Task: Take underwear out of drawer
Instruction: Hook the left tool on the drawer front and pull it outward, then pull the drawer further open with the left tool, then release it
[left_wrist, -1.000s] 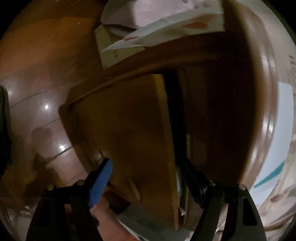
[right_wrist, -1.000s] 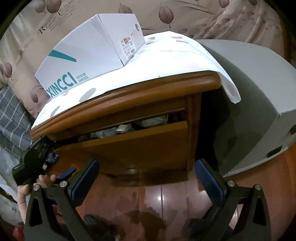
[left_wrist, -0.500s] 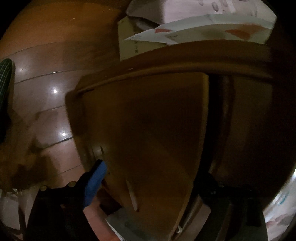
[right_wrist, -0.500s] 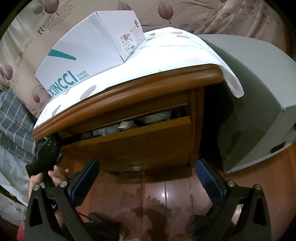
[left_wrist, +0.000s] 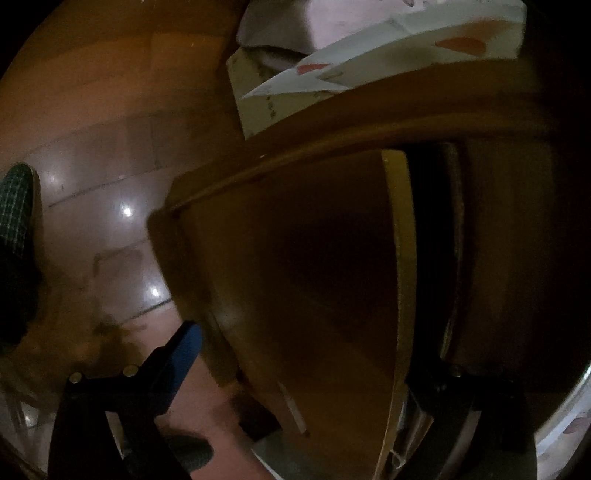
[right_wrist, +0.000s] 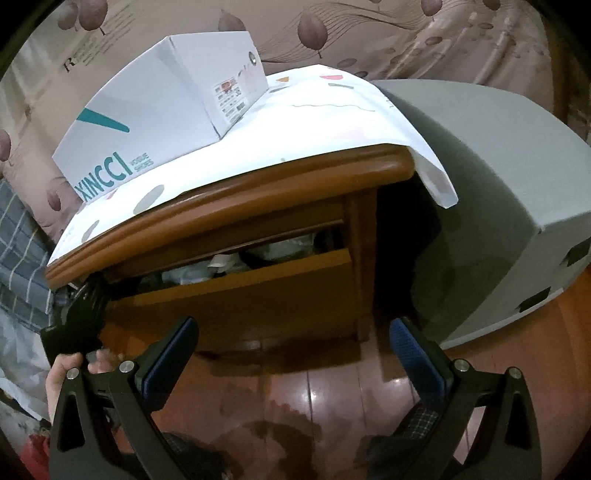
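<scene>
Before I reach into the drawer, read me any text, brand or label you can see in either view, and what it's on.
"XINCCI": teal letters on the long side of the white shoebox atop the nightstand.
"VOGUE SHOES": small teal print right of the brand.
Sticker on the shoebox end: barcode and digits, too small to read.
"R...": dark lettering on the cardboard box behind, rest blurred.
Left wrist view: no readable text.

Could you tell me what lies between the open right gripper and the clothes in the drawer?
In the right wrist view, only bare wooden floor and the drawer front separate the right gripper from the clothes.
</scene>
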